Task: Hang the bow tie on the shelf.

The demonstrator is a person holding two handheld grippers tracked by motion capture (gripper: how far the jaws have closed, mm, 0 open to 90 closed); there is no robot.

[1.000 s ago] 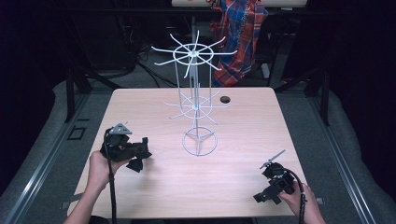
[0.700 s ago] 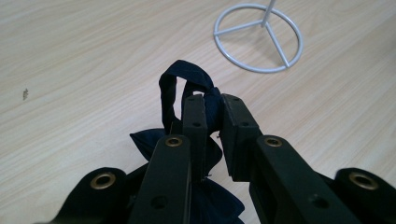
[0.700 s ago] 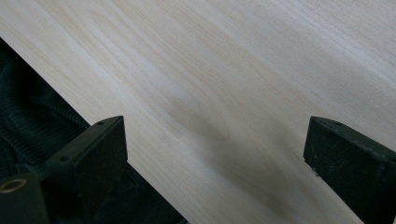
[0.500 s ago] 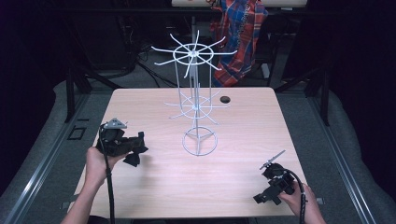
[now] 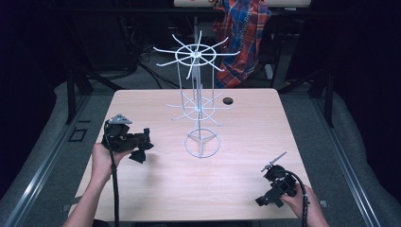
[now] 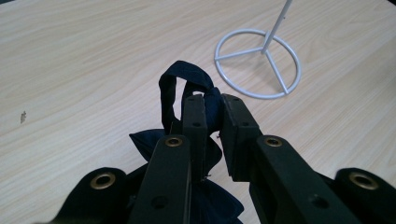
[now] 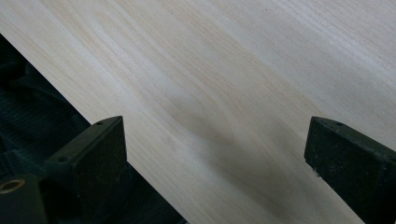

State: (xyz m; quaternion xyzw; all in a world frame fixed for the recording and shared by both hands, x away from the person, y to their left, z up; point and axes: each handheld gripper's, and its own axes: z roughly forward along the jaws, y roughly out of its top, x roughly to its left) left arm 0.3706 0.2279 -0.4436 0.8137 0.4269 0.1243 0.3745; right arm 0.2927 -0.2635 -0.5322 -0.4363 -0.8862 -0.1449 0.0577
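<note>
At the left of the worktop, the left hand-held gripper is held above the wood, its jaws clamped on a dark blue cloth item with a loop; the rest of the cloth bunches under the jaws. In the high view this left hand-held gripper is just left of the white wire stand, with bare worktop between them. The stand's ring base lies ahead of the jaws, apart from the cloth. A small dark round spot sits on the worktop behind the stand. A plaid cloth hangs beyond the far edge. At the right near corner, the right hand-held gripper rests low, jaws wide apart over bare wood.

Since the earlier frames, the left hand-held gripper has moved slightly left and back; the right one has stayed put.
</note>
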